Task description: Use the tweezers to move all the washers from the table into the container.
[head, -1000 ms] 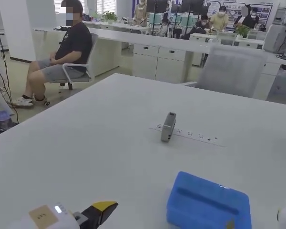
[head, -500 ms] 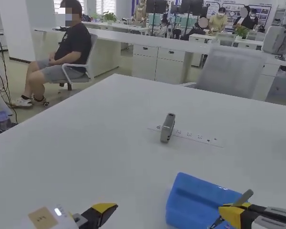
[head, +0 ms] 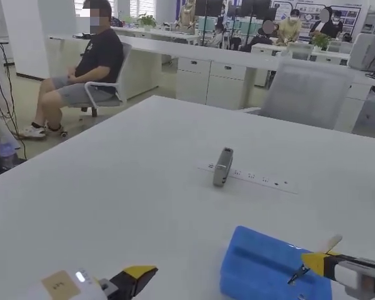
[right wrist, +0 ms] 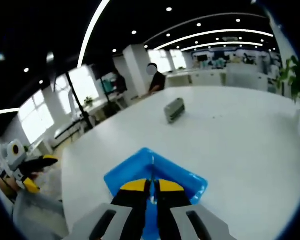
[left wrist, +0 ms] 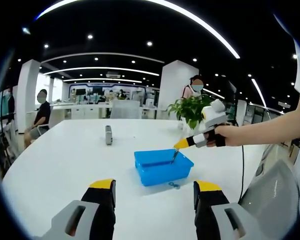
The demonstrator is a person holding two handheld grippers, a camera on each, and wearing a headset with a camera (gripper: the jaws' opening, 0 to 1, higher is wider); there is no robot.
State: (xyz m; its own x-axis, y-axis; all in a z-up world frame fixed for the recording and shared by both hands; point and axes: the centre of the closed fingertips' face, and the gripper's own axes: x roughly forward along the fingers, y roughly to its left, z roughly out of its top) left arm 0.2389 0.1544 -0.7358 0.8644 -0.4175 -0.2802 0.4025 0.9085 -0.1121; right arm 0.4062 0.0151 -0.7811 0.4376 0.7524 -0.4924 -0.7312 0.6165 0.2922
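right gripper (right wrist: 151, 189) clamped on tweezers (right wrist: 152, 165), tips just above the blue container (right wrist: 187, 180). left gripper (left wrist: 155, 192) has its jaws apart, low and near the container. Small washer-like bit (left wrist: 174, 186) lies on the table (left wrist: 65, 165), just beside the container wall.

We see a blue open-topped container (head: 262, 265) at lower right, thin tweezers (head: 297, 274) slanting tip-down over it, in the left gripper view's centre a small washer (left wrist: 174, 185) just below it
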